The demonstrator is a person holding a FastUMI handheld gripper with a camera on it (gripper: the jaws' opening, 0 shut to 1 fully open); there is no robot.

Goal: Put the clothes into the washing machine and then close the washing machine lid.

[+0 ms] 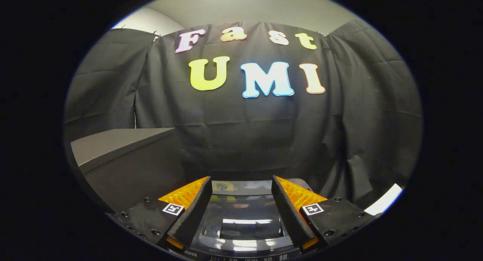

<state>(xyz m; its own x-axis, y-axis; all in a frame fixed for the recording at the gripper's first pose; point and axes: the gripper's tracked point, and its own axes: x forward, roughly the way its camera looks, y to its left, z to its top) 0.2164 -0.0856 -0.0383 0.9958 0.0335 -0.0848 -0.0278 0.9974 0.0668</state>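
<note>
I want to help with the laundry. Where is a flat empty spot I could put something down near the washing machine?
The flat top of the dark cabinet, beside the washing machine and in front of the black cloth wall, is bare. The machine's glossy lid is also bare, but the open gripper hangs right over it, fingers apart, holding nothing.

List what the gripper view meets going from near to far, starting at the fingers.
Open fingers, nothing held between them → washing machine lid, glossy and shut, just ahead and below → dark grey box, off to the left beyond the fingers → black cloth wall at the back.
</note>
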